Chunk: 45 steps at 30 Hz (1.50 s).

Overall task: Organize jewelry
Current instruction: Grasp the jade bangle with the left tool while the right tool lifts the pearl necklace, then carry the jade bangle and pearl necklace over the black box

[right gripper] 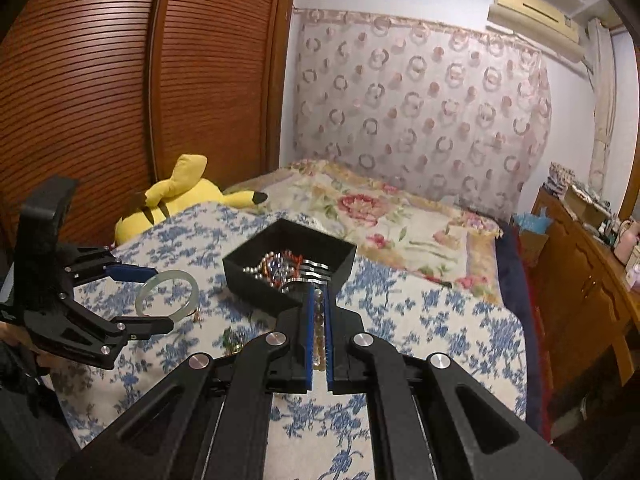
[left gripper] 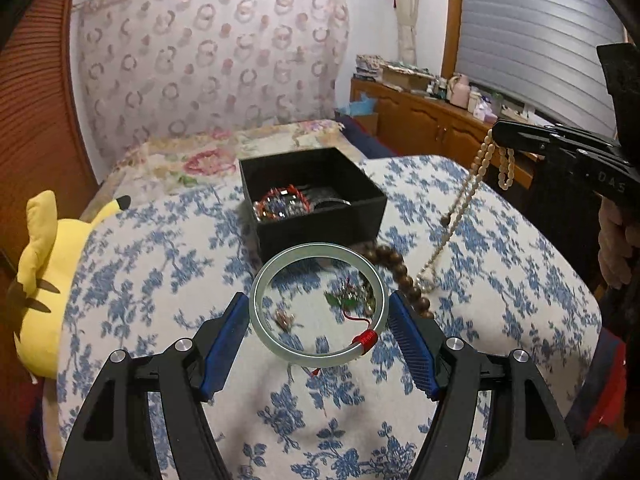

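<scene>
My left gripper (left gripper: 318, 312) is shut on a pale green bangle (left gripper: 260, 320) with a red thread wrap, held above the bed; it also shows in the right wrist view (right gripper: 144, 292). My right gripper (right gripper: 319, 300) is shut on a cream bead necklace (left gripper: 472, 184), whose strand hangs down to the quilt; beads show between its pads (right gripper: 318, 332). A black jewelry box (left gripper: 320, 226) with bracelets inside sits ahead of both grippers, also in the right wrist view (right gripper: 256, 276). A brown bead bracelet (left gripper: 400, 272) and small pieces (left gripper: 348, 296) lie on the quilt.
A yellow plush toy (left gripper: 44, 264) lies at the bed's left edge. The blue floral quilt (left gripper: 160, 280) covers the bed. A wooden cabinet (left gripper: 424, 120) with clutter stands at the right. A wooden wardrobe (right gripper: 120, 80) is at the left.
</scene>
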Tool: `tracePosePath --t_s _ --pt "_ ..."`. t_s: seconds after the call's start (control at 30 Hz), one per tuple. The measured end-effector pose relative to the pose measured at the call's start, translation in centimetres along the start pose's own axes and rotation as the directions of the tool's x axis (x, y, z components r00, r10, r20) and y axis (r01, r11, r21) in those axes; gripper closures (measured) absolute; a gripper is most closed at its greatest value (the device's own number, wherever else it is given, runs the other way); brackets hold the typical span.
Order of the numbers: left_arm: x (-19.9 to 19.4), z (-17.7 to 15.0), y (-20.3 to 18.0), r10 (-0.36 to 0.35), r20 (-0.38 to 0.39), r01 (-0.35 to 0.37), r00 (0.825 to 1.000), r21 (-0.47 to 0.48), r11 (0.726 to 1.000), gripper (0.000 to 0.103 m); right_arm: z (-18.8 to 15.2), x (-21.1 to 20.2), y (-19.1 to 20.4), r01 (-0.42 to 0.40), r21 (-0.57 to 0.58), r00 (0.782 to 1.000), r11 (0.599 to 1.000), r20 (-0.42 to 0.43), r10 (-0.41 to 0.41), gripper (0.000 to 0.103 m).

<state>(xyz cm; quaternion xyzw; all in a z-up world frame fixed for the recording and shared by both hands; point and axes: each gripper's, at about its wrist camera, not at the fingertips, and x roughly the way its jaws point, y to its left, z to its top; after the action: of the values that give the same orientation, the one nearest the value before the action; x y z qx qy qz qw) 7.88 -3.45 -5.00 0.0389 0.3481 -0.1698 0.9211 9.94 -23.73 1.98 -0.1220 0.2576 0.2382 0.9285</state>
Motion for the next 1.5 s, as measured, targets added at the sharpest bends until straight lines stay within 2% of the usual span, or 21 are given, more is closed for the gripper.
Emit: tracePosePath --t_s 0.67,1.1,1.23,1.5 --pt "-1.1 3.2 1.9 0.040 0.067 -0.039 0.997 -0.025 0.999 0.035 5.8 -0.6 -0.5 0.036 -0.050 0.996 0.998 0.080 -0.032 0.098" --pt "0.8 5.5 3.7 0.046 0.066 -0.044 0.997 -0.036 0.998 0.035 9.8 2.3 -0.8 0.016 -0.069 0.993 0.997 0.120 -0.007 0.098" --pt "1.8 6.1 4.3 0.049 0.058 -0.047 0.997 -0.043 0.998 0.035 10.0 4.3 -0.9 -0.015 -0.062 0.994 0.998 0.104 0.021 0.098" --pt "4.2 7.4 5.4 0.053 0.028 -0.051 0.998 -0.053 0.997 0.035 8.2 7.8 -0.7 -0.073 -0.049 0.996 0.996 0.054 0.075 0.098"
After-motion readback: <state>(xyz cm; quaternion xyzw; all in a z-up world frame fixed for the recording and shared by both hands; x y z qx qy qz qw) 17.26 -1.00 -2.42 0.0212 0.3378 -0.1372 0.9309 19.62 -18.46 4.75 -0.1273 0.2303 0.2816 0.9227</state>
